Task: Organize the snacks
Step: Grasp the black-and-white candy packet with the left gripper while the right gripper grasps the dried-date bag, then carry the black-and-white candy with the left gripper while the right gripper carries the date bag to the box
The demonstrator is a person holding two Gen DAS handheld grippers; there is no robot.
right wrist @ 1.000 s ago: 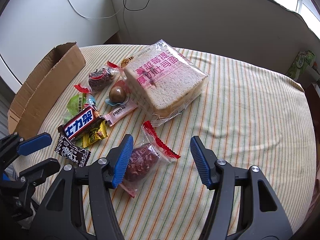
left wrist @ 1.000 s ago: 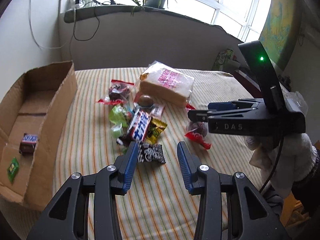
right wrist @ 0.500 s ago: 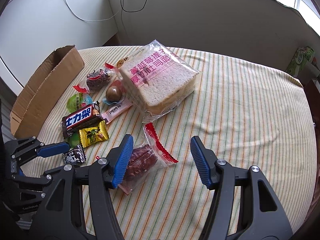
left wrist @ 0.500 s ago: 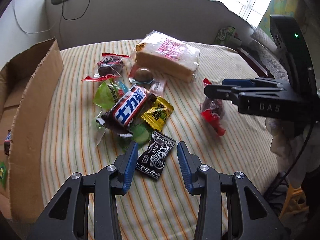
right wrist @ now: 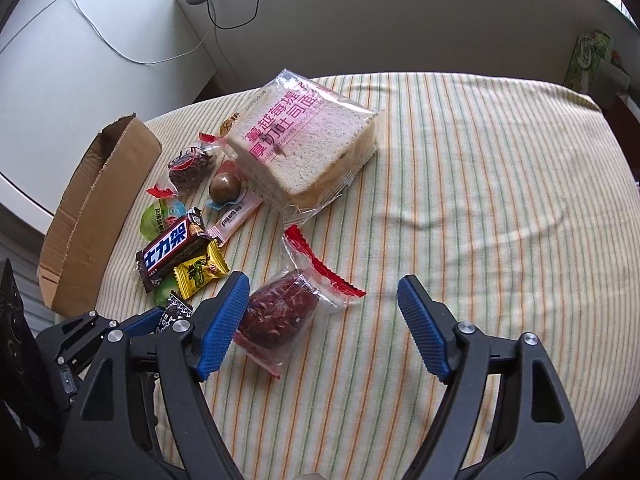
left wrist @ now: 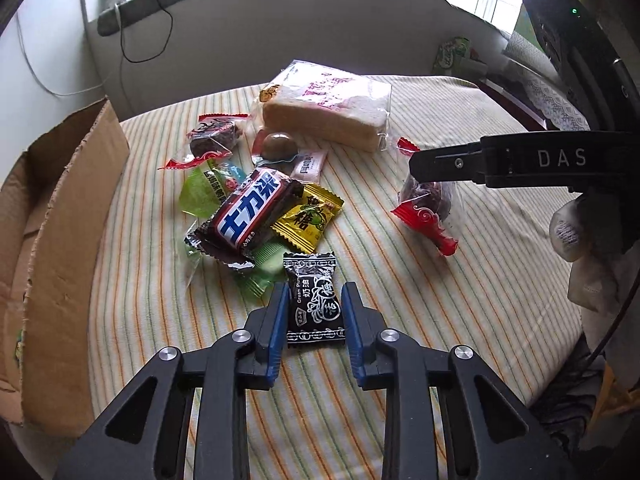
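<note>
Left wrist view shows the left gripper (left wrist: 314, 312) low over a striped, slightly rumpled cloth (left wrist: 460, 312), its ribbed blue pads (left wrist: 277, 322) set along both long edges of a small flat black candy packet (left wrist: 315, 300) with crimped ends; whether the pads actually press the glossy wrapper cannot be told, though they sit right at its sides. Just beyond lies a loose heap: a brown, shiny chocolate bar (left wrist: 250, 216) resting partly over a yellow crinkled candy (left wrist: 310, 217) and green translucent wrappers (left wrist: 202, 194). Farther back sit a round brown egg-shaped snack (left wrist: 279, 146), a clear pouch with red serrated edges (left wrist: 214, 138) holding something dark, and a soft rectangular bag of sliced bread (left wrist: 332, 106). An open corrugated cardboard box (left wrist: 64, 216) with a torn rim stands at the left edge of the cloth. Right wrist view shows the right gripper (right wrist: 322, 320) spread wide, its left pad touching or just beside a second clear, red-edged pouch (right wrist: 288, 312) with a lumpy dark red filling, lying flat on the cloth well apart from the bread
</note>
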